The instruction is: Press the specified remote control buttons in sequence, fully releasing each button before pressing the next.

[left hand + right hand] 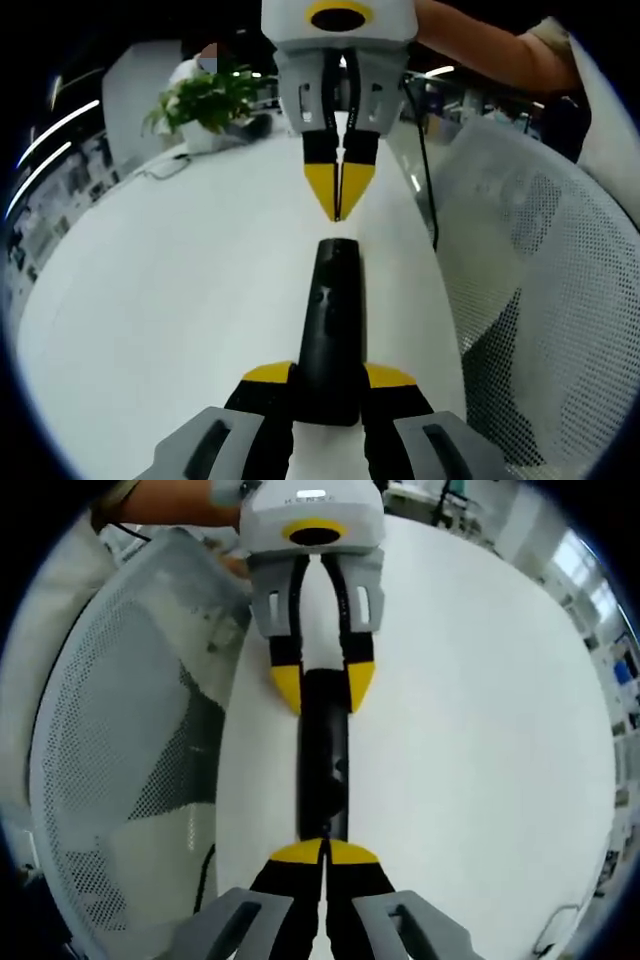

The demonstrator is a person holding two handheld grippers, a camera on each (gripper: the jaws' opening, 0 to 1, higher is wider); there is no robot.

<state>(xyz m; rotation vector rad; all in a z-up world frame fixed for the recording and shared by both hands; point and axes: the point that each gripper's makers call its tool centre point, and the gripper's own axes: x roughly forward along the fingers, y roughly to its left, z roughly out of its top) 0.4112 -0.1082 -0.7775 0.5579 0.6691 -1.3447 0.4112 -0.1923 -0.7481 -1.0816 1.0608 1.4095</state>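
the black remote control [333, 335] lies lengthwise on the white table [170, 300], between the two grippers, which face each other along its axis.

left gripper view: the left gripper [329, 378] has its yellow-tipped jaws clamped on the near end of the remote, one jaw on each long side. the right gripper [340, 190] enters from the top with its jaws closed together, tips just above the far end of the remote; contact with the remote cannot be confirmed. a potted plant [205, 100] stands at the far edge of the table with a cable [160, 168] beside it. a white mesh chair back [540, 290] stands to the right, and a person's forearm [490, 40] crosses the top right.

right gripper view: the right gripper [324, 855] shows jaws pressed together, tips at the near end of the remote control [324, 755]. the left gripper [322, 685] grips the opposite end. the mesh chair back [130, 750] appears at left, and the table [480, 730] extends to the right. the plant is out of this frame.

hidden or unclear: individual buttons on the remote are not legible in either view. the gripped end of the remote is partly covered by the left gripper's jaws. the chair is cut off by the frame edge.
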